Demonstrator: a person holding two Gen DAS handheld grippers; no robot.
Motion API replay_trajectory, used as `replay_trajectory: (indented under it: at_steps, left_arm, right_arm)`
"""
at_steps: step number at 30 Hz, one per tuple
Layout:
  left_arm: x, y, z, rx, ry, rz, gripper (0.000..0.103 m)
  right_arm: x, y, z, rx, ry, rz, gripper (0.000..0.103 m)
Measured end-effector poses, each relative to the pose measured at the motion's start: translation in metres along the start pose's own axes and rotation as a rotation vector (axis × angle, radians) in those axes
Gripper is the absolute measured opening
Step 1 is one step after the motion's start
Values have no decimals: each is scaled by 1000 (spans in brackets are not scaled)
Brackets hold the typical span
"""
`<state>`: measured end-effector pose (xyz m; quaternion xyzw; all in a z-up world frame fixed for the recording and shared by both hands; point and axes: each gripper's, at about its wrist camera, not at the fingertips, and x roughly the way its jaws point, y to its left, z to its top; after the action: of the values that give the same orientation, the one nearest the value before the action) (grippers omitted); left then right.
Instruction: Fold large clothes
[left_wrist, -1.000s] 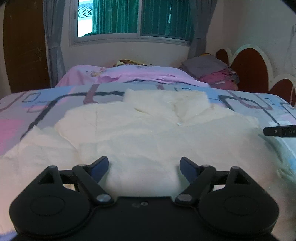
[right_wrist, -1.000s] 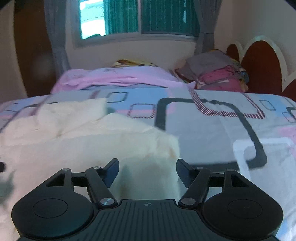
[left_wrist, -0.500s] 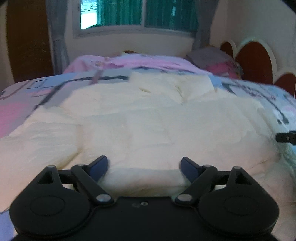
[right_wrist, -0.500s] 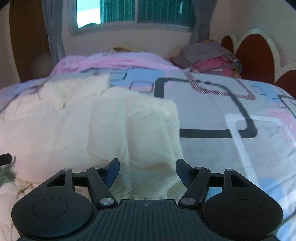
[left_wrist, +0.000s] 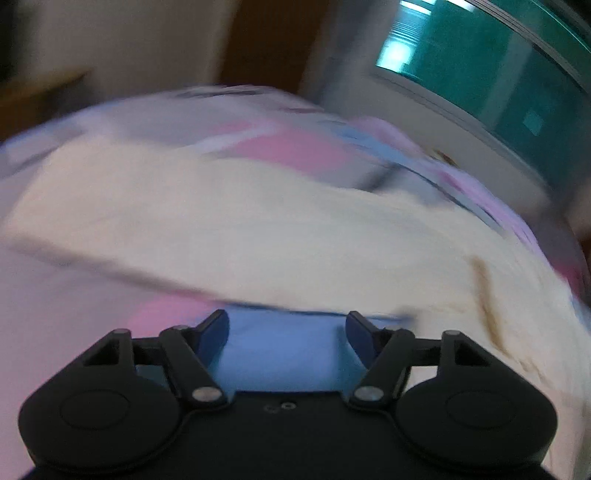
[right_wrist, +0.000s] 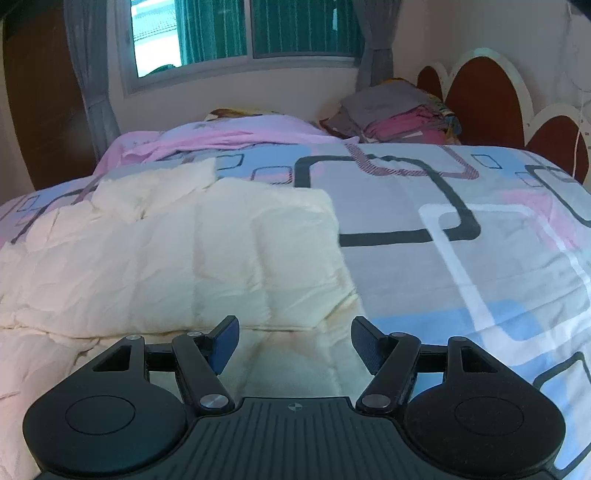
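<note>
A large cream garment (right_wrist: 177, 251) lies spread on the patterned bed cover (right_wrist: 461, 221), wrinkled, with a folded edge near the front. My right gripper (right_wrist: 291, 343) is open and empty, just above the garment's near right part. In the blurred left wrist view the garment (left_wrist: 258, 229) lies across the middle. My left gripper (left_wrist: 286, 332) is open and empty, over bare blue and pink bed cover (left_wrist: 280, 354) just short of the garment's near edge.
A pink blanket (right_wrist: 229, 136) lies at the far end of the bed. A stack of folded clothes (right_wrist: 399, 114) sits by the brown scalloped headboard (right_wrist: 491, 103). A window (right_wrist: 240, 33) with green curtains is behind. The bed's right half shows only bed cover.
The left gripper has swung sharply left and off the garment, its view now tilted and blurred. The right gripper has moved slightly forward over the garment's right side. Both stay open.
</note>
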<state>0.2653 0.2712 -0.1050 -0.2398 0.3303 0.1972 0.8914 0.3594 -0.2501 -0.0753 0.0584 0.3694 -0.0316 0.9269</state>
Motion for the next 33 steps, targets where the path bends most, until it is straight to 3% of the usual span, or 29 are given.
replay_trajectory:
  at_steps: [2, 5, 12, 13, 14, 15, 16, 17, 18, 21, 25, 28, 33]
  left_arm:
    - [-8, 32, 5, -85, -30, 10, 61]
    - [-14, 62, 15, -130, -67, 69, 61]
    - [2, 111, 41, -362, -137, -8, 59]
    - [4, 119, 43, -388, -146, -21, 58]
    - [7, 122, 46, -409, -156, -30, 55]
    - [11, 123, 47, -422, -159, -32, 45]
    - [15, 125, 49, -430, -156, -37, 36]
    - [19, 125, 52, -432, -145, -65, 12]
    - [19, 124, 53, -428, -150, -88, 7]
    - [7, 94, 63, -285, -211, -100, 7]
    - [-11, 22, 72, -54, -261, -200, 7]
    - [-13, -39, 69, 106, -235, -283, 7]
    - [-3, -135, 45, 268, -147, -430, 6]
  right_arm:
    - [1, 10, 1, -13, -2, 4, 68]
    - [3, 23, 3, -32, -7, 14, 68]
    - [15, 34, 8, 4, -9, -34, 67]
    - [15, 34, 10, 9, -11, -40, 64]
    - [16, 33, 11, 15, -7, -34, 45]
    - [17, 32, 12, 20, 1, -32, 40]
    - [17, 31, 13, 23, 1, -33, 40]
    - [16, 31, 15, 22, -2, -36, 40]
    - [15, 31, 16, 19, -7, -37, 40]
    - [12, 29, 18, 15, -20, -43, 40]
    - [12, 25, 17, 30, -24, -45, 40]
    - [11, 21, 17, 46, -28, -40, 40]
    - [6, 13, 19, 68, -40, -31, 40]
